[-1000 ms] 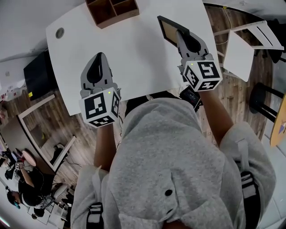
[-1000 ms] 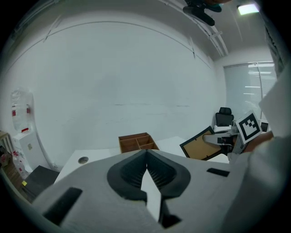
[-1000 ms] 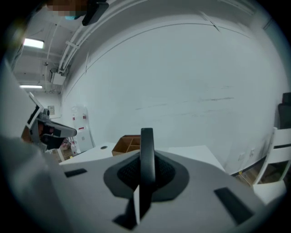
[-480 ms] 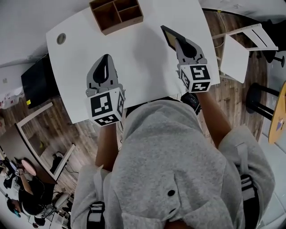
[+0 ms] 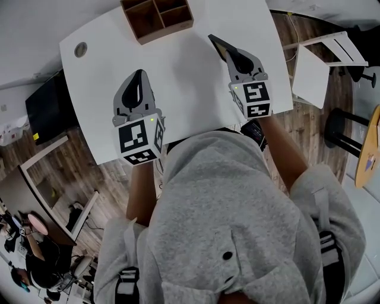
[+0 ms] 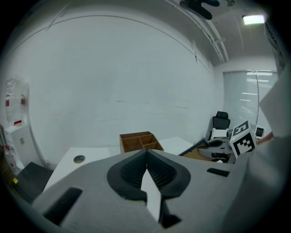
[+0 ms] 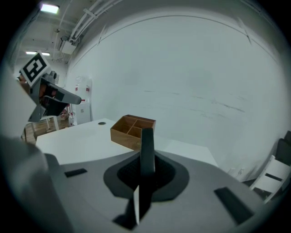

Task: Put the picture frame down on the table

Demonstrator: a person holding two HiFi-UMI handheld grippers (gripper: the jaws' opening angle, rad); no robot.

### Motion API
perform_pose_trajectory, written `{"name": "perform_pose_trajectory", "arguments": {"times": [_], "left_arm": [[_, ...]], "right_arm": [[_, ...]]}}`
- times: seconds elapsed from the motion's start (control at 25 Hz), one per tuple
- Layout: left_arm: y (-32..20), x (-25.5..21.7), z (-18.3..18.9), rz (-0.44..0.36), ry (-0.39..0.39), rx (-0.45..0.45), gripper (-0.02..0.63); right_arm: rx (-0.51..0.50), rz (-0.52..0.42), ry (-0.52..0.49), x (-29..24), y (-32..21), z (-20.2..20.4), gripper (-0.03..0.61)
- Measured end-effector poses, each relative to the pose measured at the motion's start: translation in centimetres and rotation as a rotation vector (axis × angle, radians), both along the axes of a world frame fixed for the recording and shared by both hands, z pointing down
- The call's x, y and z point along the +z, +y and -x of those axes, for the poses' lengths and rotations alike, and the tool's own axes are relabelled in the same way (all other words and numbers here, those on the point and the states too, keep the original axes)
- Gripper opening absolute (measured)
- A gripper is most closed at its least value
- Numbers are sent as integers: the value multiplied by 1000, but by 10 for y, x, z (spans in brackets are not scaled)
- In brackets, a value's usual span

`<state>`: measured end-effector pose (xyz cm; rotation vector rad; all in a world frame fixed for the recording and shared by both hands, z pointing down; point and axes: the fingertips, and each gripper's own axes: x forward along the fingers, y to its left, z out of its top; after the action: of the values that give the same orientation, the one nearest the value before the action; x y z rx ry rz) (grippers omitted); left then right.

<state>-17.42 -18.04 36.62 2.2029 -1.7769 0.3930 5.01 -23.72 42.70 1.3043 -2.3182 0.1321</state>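
The picture frame (image 5: 217,44) is a thin dark panel, seen edge-on in the head view, held above the right part of the white table (image 5: 184,77). My right gripper (image 5: 230,53) is shut on it. In the right gripper view the frame (image 7: 147,143) stands as a narrow dark upright strip between the jaws. The left gripper view shows its brown back (image 6: 198,151) tilted at the right. My left gripper (image 5: 140,75) hovers over the table's near left part, its jaws (image 6: 146,153) shut with nothing between them.
A wooden compartment box (image 5: 157,14) stands at the table's far edge, with its dividers showing in the right gripper view (image 7: 132,130). A round cable hole (image 5: 80,49) is at the far left corner. A white chair (image 5: 316,66) and a black stool (image 5: 344,126) stand to the right.
The right gripper has turned the frame from face-showing to edge-on and drifted slightly left and farther out. The left gripper has hardly shifted.
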Motion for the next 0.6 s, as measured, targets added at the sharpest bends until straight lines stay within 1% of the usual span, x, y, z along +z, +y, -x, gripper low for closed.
{"name": "perform_pose_trajectory", "arguments": {"times": [0.16,0.4,0.6], "left_arm": [[-1,1,7,2,-1,-2,21],[0,2,10,-2,7,-6,21],[1,3,17,-5,16,-17,21]], "right_arm": [[-44,-19,49,3,-4,16,34],[-98,-33,116,8,-4,29,34],[-143,-18,138,12,-3,44,34]]}}
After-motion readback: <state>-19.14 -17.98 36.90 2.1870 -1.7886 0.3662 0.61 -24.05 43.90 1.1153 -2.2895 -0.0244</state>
